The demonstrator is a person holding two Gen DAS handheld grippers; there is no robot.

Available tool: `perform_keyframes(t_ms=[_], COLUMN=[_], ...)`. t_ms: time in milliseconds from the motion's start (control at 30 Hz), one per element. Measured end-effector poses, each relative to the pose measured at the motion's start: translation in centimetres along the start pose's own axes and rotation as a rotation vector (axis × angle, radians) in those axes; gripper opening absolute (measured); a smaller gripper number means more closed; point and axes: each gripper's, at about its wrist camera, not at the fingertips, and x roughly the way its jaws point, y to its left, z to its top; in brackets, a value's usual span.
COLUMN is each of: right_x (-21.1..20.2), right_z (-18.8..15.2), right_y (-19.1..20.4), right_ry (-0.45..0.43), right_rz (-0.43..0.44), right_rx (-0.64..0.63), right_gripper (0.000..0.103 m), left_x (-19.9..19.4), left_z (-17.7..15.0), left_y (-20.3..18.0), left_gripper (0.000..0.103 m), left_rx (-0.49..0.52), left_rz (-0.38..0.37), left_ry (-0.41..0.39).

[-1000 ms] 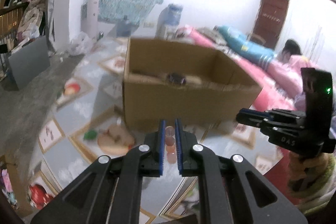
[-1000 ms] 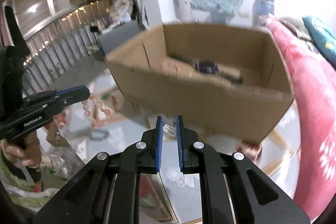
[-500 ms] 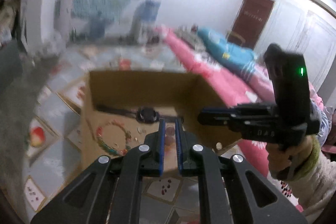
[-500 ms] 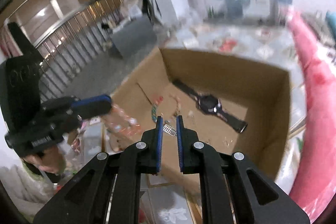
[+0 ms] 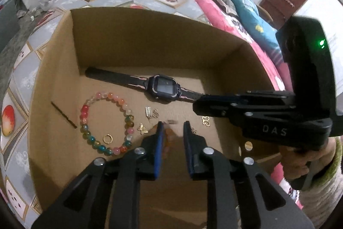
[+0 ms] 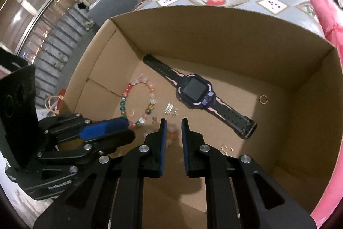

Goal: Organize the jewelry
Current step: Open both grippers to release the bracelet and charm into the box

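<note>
The left hand-held gripper (image 5: 172, 128), jaws just widening, lets a peach bead bracelet (image 5: 168, 141) drop into the box (image 5: 150, 35); right hand-held gripper (image 6: 172, 125) stands released. Beads: light, slippery, floppy; pinch across the strand.

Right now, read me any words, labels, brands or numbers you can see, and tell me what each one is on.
"DAS": pale letters on the black body of the right gripper, seen from the left wrist camera.
Small pale lettering on the body of the left gripper, seen from the right wrist camera: too small to read.
Watch screen: dark, no digits showing.
Cardboard box: no printing visible.
</note>
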Motion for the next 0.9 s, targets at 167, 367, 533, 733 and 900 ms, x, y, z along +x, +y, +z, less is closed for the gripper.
perform_keyframes(t_ms=[167,367,533,733,900], right_x=[-1.8,-8.9,-14.9,-13.4,-8.3], right_z=[-1.0,-4.3,-8.2,-11.2,-11.7], right_y=[-0.4,-0.6,-3.0,-8.0,-7.8], right_ry=[-0.051,-0.252,-0.435,-0.371,-0.223], right_rz=[0.015,-0.009,-0.114,-0.02,0.09], right_rx=[0.012,-0.01,0.043,0.247,0.298], right_gripper=[0.013,0.023,0.041,0.046,0.046], left_x=[-1.7,-7.3,-11.9,-11.0,-7.3], left_z=[-0.4,-1.6,-3.1,-3.7,-4.4], left_y=[-0.2,0.0,2.0,7.1,8.7], left_gripper=[0.021,0.028,0.059,0.072,0.072], left_rx=[0.005,0.025,0.002,-0.167,-0.293], left_rz=[0.004,0.037,0.2,0.271,0.218], left_ry=[-0.033,-0.172,-0.302,-0.244,-0.155])
